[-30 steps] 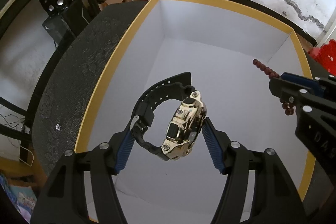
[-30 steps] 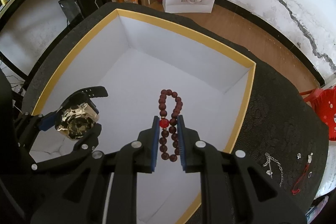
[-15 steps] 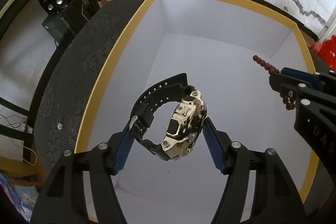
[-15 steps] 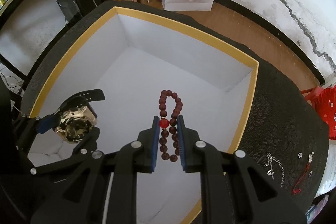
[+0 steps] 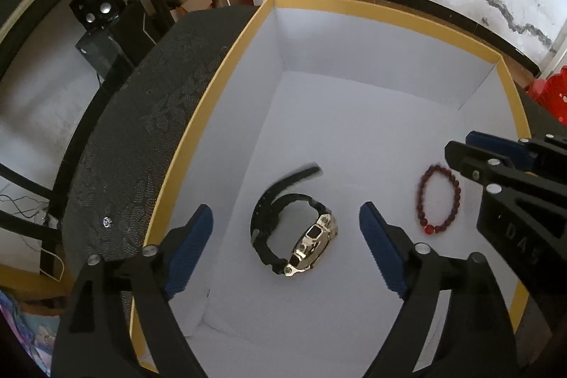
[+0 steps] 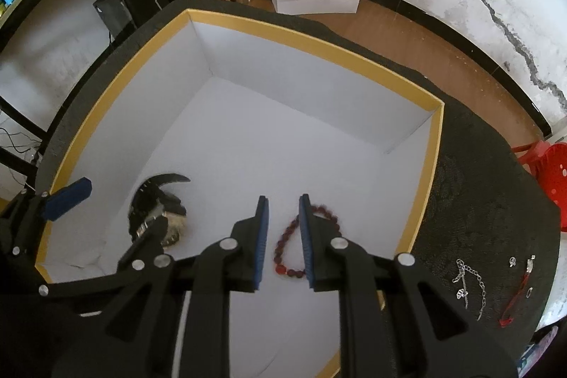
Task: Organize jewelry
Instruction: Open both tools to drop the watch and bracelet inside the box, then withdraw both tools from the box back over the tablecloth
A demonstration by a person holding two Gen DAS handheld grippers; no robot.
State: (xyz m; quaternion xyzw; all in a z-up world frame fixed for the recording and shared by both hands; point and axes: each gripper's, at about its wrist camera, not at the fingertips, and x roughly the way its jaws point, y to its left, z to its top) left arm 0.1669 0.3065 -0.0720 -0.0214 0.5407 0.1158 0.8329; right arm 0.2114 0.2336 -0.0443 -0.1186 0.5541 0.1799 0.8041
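Observation:
A gold watch with a black strap (image 5: 301, 232) lies on the floor of a white box with a yellow rim (image 5: 209, 87). My left gripper (image 5: 285, 229) is open above it, fingers wide on either side. A dark red bead bracelet (image 5: 439, 197) lies on the box floor to the right of the watch. My right gripper (image 6: 283, 225) is open above the bracelet (image 6: 304, 243), partly hiding it. The watch (image 6: 156, 211) shows blurred at the left in the right wrist view, under my left gripper's fingers (image 6: 69, 193).
The box sits on a black patterned table (image 6: 489, 201). A silver chain (image 6: 471, 282), a red cord (image 6: 517, 296) and small silver pieces lie on the table right of the box. A small silver ring (image 5: 106, 221) lies left of the box. Cartons and a white bag stand beyond.
Both grippers have opened. The watch has dropped from my left gripper and the bracelet from my right gripper onto the box floor.

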